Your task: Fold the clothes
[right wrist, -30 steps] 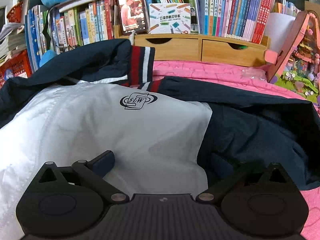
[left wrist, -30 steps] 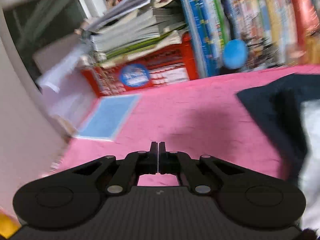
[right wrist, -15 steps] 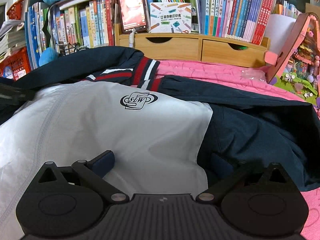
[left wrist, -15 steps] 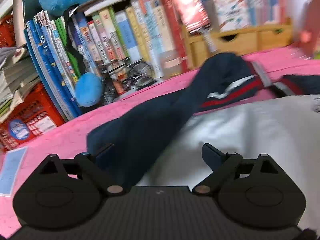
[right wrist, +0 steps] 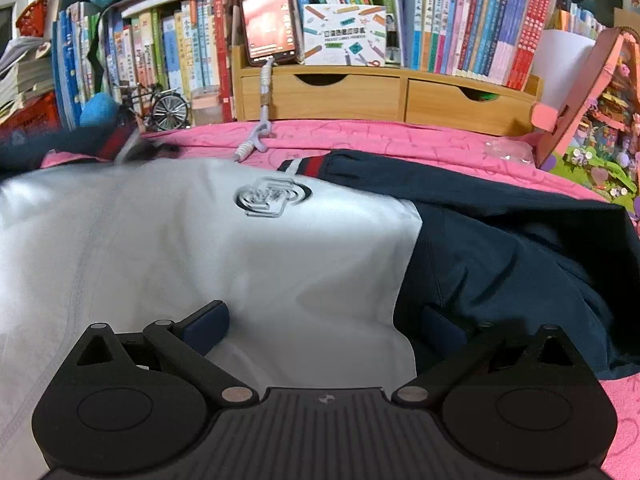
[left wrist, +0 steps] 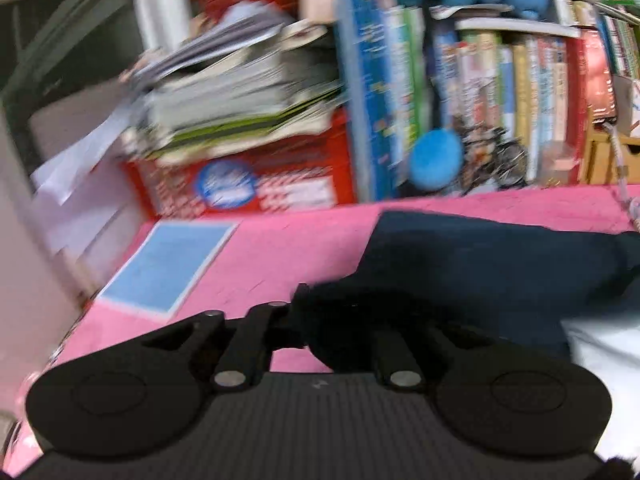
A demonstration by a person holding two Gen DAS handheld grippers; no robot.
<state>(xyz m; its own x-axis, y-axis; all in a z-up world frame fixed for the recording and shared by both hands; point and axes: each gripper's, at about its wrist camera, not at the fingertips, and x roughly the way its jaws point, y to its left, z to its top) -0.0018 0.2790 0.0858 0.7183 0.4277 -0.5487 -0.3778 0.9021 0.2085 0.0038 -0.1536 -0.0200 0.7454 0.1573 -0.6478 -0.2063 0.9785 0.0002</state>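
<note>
1. The navy-and-white jacket [right wrist: 280,248] lies spread on the pink tabletop [right wrist: 400,140]; its chest logo is blurred, unreadable.
2. Left gripper [left wrist: 320,308] jaws are closing, clenched on the jacket's navy sleeve [left wrist: 460,264].
3. Right gripper [right wrist: 324,320] jaws stand released over the jacket.

Navy-and-white fabric jacket [right wrist: 280,248] with red-white-navy striped trim, grey swirl logo on its white panel; pink patterned cloth [right wrist: 400,140] beneath; pale blue flat card [left wrist: 168,264] left of jacket.
</note>
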